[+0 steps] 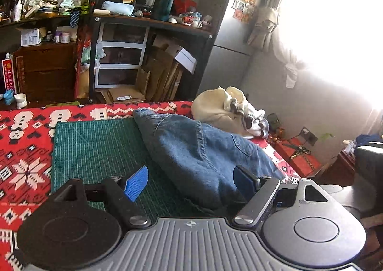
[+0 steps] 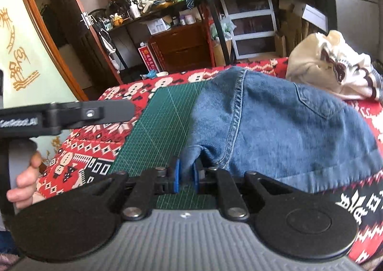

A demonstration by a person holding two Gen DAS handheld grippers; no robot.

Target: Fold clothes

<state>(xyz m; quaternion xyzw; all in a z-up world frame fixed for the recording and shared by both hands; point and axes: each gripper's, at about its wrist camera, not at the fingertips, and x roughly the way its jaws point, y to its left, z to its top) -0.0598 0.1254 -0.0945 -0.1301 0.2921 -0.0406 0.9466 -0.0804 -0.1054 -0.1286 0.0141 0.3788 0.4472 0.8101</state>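
My right gripper [image 2: 186, 176] is closed on a pinch of the jeans [image 2: 275, 122], at the fabric's near edge where it bunches up between the blue pads. My left gripper [image 1: 191, 182] stands wide open, with the near end of the jeans lying between its fingers but not clamped; one pad [image 1: 136, 183] hangs over the bare cutting mat [image 1: 95, 146].

The jeans lie across the right half of the green cutting mat and run off its right edge onto the red patterned cloth [image 1: 26, 141] that covers the bench. They sit in a humped, doubled-looking mass, with a seam and a back pocket facing up. I cannot tell how many layers are there or where the legs run.

A cream garment [image 1: 222, 110] lies crumpled at the far right corner of the bench, touching or just beside the jeans. It is plainly not folded.

Judgement on progress: the jeans are not yet a flat, squared bundle, so folding work on them is left, and the cream garment is outstanding in full. Whether the hump is a fold partly made or a heap being spread out, this view does not settle.
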